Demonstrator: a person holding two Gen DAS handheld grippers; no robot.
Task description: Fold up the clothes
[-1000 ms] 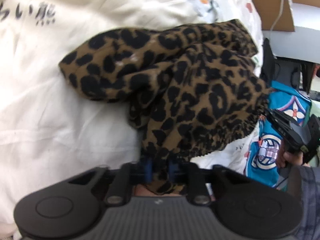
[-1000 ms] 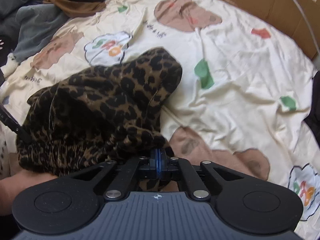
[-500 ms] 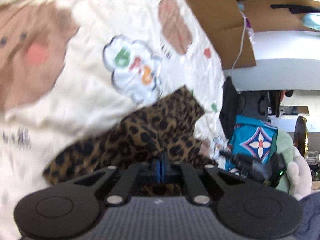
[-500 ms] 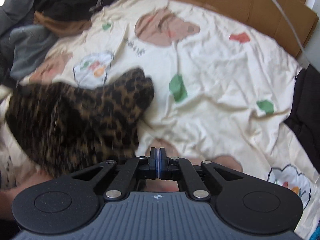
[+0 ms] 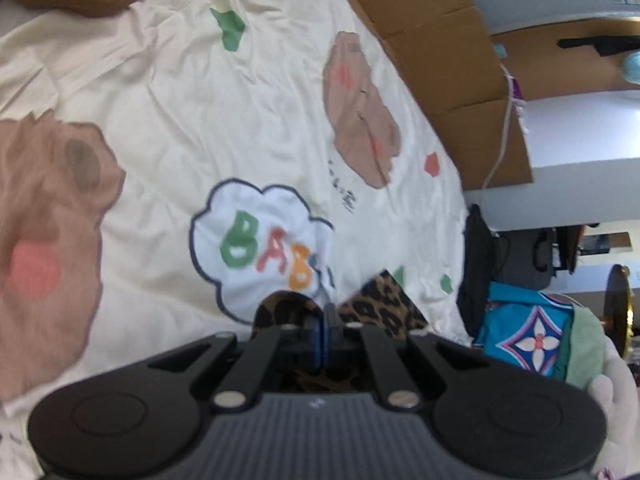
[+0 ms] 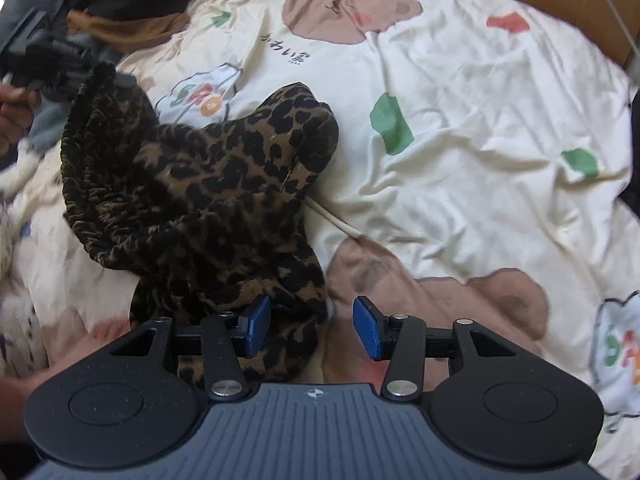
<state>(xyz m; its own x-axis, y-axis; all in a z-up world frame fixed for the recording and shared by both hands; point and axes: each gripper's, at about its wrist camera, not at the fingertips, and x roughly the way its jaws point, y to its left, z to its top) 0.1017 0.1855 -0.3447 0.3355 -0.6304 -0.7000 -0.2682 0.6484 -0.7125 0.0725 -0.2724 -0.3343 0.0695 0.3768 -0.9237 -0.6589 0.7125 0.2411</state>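
A crumpled leopard-print garment (image 6: 208, 184) lies on the cream printed sheet (image 6: 460, 168). My right gripper (image 6: 312, 326) stands open at the garment's near end; its left pad (image 6: 254, 326) touches the cloth and nothing is pinched. My left gripper (image 6: 44, 60) shows at the far left of the right wrist view, holding the garment's ruffled edge (image 6: 96, 80) lifted off the sheet. In the left wrist view that gripper (image 5: 325, 332) is shut, with leopard cloth (image 5: 384, 308) bunched around its fingers. A hand (image 6: 12, 108) holds it.
A pile of dark and brown clothes (image 6: 128, 20) sits at the sheet's far left. Cardboard (image 5: 448, 60) lines the far edge. A white cord (image 6: 336, 220) lies beside the garment. A blue patterned cloth (image 5: 528, 336) and dark bags are at the right.
My right gripper has opened and let go of the leopard garment, which now rests on the sheet. The left gripper has stayed shut and swung up, lifting its edge of the garment.
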